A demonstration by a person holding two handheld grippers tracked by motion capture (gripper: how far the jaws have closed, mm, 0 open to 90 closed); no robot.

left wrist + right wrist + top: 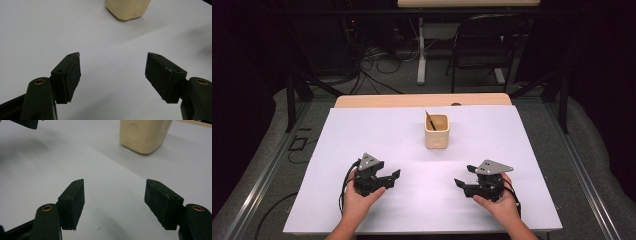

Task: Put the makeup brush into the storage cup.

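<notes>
My left tool (393, 178) and right tool (463, 177) both gape wide, holding nothing. The cream square ceramic cup (436, 131) with a thin dark brush (430, 120) leaning inside stands mid-surface (362, 130), well ahead. A careless sideways nudge could tip it (it looks top-heavy).

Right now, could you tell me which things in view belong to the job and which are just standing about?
In play: cream cup, dark stick inside it, left gripper, right gripper, both open.
Idle: folding chair, floor cables.
</notes>
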